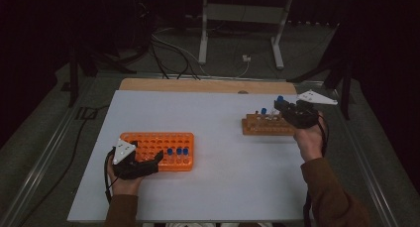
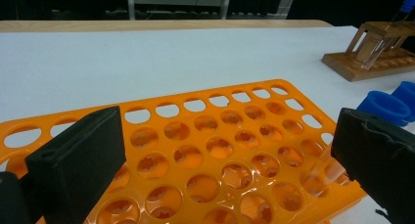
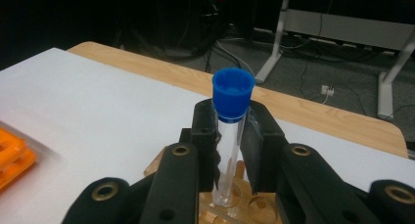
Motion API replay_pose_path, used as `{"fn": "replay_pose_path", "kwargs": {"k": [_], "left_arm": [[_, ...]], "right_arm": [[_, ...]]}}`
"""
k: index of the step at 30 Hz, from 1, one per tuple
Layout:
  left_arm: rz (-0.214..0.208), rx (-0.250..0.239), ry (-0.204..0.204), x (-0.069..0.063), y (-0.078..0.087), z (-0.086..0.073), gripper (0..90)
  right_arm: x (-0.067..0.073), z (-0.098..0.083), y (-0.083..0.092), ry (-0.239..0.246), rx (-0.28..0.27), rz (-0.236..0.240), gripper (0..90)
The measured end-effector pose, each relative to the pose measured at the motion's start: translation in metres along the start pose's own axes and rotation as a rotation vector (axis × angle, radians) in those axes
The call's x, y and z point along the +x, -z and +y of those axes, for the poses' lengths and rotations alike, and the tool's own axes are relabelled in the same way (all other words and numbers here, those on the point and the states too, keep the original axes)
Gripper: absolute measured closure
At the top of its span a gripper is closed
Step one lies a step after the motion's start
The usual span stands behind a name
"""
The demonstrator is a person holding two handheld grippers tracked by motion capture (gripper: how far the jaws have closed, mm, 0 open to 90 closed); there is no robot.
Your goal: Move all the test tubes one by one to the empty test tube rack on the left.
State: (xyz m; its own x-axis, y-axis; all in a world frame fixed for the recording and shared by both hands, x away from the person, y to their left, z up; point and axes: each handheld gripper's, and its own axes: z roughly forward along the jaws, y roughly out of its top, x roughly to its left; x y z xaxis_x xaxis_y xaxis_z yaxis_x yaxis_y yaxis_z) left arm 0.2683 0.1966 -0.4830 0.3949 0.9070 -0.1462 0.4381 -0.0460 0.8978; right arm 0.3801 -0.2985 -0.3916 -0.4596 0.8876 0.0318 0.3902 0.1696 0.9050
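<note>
At a white counter point(image 1: 223, 138), a person works two sets of hand-held tongs over two tube racks. The right tongs point(image 3: 230, 136) are clamped on a clear test tube with a blue cap point(image 3: 233, 94), the tube standing upright between the two black jaws with its cap above their tips; in the right gripper view its lower end sits at a hole of the wooden rack point(image 3: 220, 204) just beneath. From the high view, the right tongs point(image 1: 283, 107) hover at the right end of that wooden rack point(image 1: 265, 125), which lies toward the far right part of the counter, with the blue cap point(image 1: 280, 98) visible at the jaw tips and another blue-capped tube point(image 1: 263, 111) standing in the rack beside them. The left tongs point(image 1: 157, 156) rest at the near edge of the orange rack point(image 1: 158, 140) on the near left part of the counter, well apart from the wooden one. Their jaws stand wide, gripping nothing; the left gripper view looks between them point(image 2: 225, 160) across the orange rack's rows of round holes point(image 2: 215, 145), most of them vacant. Three blue-capped tubes point(image 1: 177, 152) stand together in the orange rack's near right corner, just beside the open left jaws; two of their caps point(image 2: 386, 106) show at the right edge of the left gripper view, with the wooden rack point(image 2: 372, 62) far off across the counter.
</note>
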Motion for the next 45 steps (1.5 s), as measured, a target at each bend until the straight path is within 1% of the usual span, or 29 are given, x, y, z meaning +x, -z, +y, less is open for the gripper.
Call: {"fn": "replay_pose_path", "kwargs": {"k": [7, 13, 26, 29, 33, 39, 41, 43, 45], "left_arm": [[0.001, -0.001, 0.004, 0.001, 0.0, 0.0, 0.7], [0.005, -0.001, 0.005, 0.001, 0.0, 0.0, 0.7], [0.003, 0.001, 0.01, 0.001, 0.0, 0.0, 0.7], [-0.001, -0.005, 0.014, -0.001, 0.001, 0.001, 0.7], [-0.002, -0.014, 0.009, -0.003, 0.001, 0.005, 0.7], [-0.02, -0.029, -0.026, -0.013, -0.002, 0.017, 0.7], [-0.026, -0.035, -0.026, -0.015, -0.003, 0.021, 0.8], [-0.043, -0.042, -0.009, -0.014, -0.003, 0.026, 0.7], [-0.045, -0.054, -0.006, -0.014, -0.003, 0.031, 0.7]], "right_arm": [[0.006, 0.0, 0.003, -0.007, -0.006, 0.04, 77.0], [0.013, -0.001, 0.003, 0.0, -0.008, 0.066, 77.0], [0.034, -0.002, -0.006, 0.028, 0.006, 0.124, 77.0], [0.04, -0.002, -0.008, 0.034, 0.009, 0.139, 77.0], [0.046, -0.001, -0.01, 0.032, 0.008, 0.166, 77.0], [0.055, 0.001, -0.012, 0.051, 0.017, 0.191, 77.0], [0.059, 0.003, -0.014, 0.059, 0.018, 0.199, 76.9], [0.063, 0.005, -0.015, 0.067, 0.02, 0.207, 76.9], [0.067, 0.007, -0.017, 0.071, 0.027, 0.22, 76.9]]}}
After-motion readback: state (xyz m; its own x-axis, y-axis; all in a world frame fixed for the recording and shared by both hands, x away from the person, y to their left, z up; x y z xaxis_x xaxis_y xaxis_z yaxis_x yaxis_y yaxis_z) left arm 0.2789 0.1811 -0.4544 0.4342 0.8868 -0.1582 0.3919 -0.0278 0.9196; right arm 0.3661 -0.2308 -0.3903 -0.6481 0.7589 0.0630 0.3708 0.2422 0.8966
